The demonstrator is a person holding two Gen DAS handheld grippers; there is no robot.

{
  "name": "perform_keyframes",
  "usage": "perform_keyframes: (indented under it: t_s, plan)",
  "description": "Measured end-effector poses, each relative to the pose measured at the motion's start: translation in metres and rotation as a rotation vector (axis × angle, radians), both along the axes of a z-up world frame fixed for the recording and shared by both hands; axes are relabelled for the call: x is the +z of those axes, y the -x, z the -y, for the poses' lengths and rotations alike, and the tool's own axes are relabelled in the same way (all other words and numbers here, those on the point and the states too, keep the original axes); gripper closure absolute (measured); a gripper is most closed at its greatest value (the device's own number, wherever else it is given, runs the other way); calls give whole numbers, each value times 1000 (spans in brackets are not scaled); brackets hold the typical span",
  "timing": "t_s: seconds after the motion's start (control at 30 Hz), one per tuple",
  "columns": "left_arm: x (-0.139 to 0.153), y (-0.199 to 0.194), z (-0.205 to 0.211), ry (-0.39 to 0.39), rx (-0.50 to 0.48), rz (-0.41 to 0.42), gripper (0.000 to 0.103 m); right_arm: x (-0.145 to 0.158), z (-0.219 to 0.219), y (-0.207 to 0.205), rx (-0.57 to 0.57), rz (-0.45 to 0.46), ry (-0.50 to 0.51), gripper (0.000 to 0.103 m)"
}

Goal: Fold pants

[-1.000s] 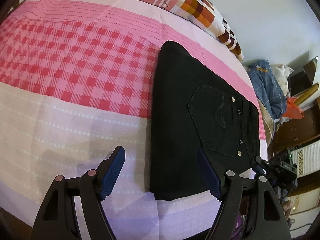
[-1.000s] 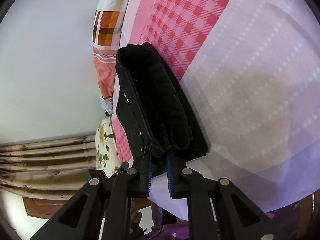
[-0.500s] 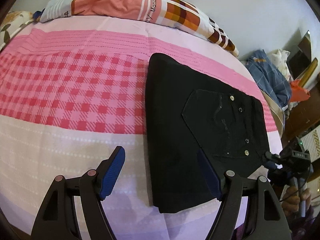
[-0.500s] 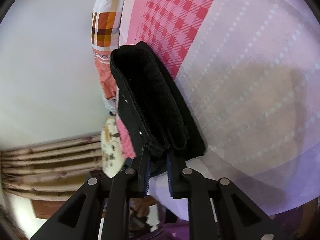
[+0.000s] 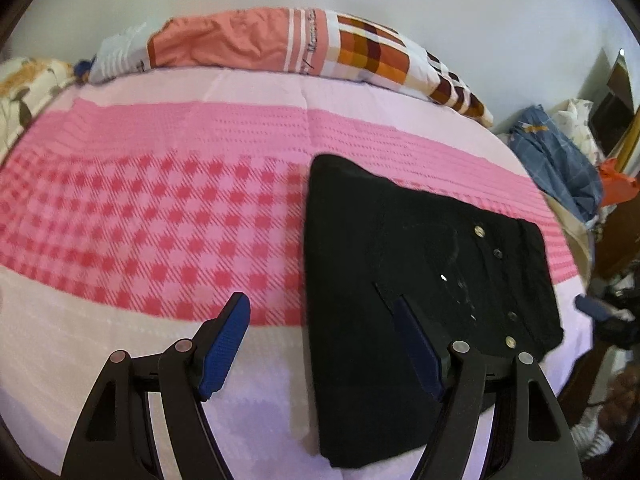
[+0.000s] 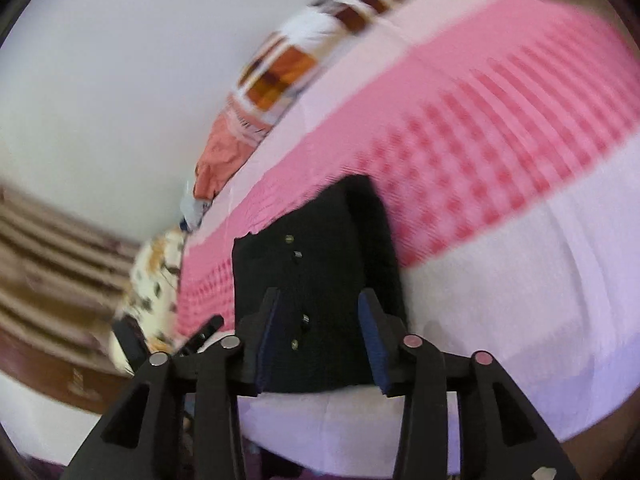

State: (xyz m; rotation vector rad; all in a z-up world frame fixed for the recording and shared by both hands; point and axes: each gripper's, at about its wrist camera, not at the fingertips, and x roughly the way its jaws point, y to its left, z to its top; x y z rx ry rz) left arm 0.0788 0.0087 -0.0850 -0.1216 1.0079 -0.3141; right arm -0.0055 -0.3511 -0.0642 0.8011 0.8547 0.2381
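Now the right tongs (image 6: 320, 340) are spread, with nothing between their blue pads; half a second ago they were pinching the near edge of the black pants (image 5: 420, 264), so the fabric has just been let go. The pants lie flat on the bed (image 5: 160, 208) as a compact folded rectangle, pocket and metal rivets facing up, directly in front of the right tongs and ahead and to the right of the left tongs (image 5: 320, 344). The left tongs are spread wide and hold nothing, as in the earlier frames. Judging from the neat stack and both tongs free, the fold looks finished. Compared with a second ago, the right view has swung upward and blurred, showing the pants from above rather than edge-on. A patterned pillow (image 5: 320, 44) sits beyond the pants, against the wall.
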Motion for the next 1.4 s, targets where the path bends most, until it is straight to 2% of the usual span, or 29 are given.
perform_keyframes:
  t_s: [0.17, 0.23, 0.27, 0.37, 0.5, 0.7, 0.73, 0.93, 1.03, 1.3, 1.33, 1.4]
  plan:
    - [5, -2, 5, -64, 22, 63, 28, 15, -48, -6, 20, 72, 301, 63]
    - [7, -1, 7, -95, 33, 89, 28, 17, -66, -2, 19, 104, 406, 60]
    - [8, -1, 7, -106, 34, 99, 28, 17, -72, -1, 19, 112, 436, 56]
    - [9, 1, 10, -149, 46, 125, 25, 16, -82, 3, 22, 129, 484, 52]
    - [12, 4, 12, -187, 73, 153, 19, 18, -80, 5, -5, 144, 469, 42]
    - [12, 7, 11, -182, 80, 155, 17, 17, -73, 3, -11, 129, 442, 34]
    - [13, 7, 11, -183, 78, 153, 17, 16, -71, 1, -5, 115, 446, 31]
    - [8, 5, 17, -220, 54, 140, 17, 7, -51, -15, 21, 32, 440, 27]
    - [2, -2, 23, -204, -9, 100, 17, -6, -36, -29, 52, -15, 374, 23]
    - [-24, -31, 34, -181, -154, -37, 17, -47, -12, -60, 110, -105, 195, 23]
    - [-28, -35, 35, -168, -173, -58, 17, -51, -12, -63, 127, -109, 167, 23]
    - [-34, -44, 33, -95, -213, -105, 17, -59, -12, -68, 147, -129, 137, 23]
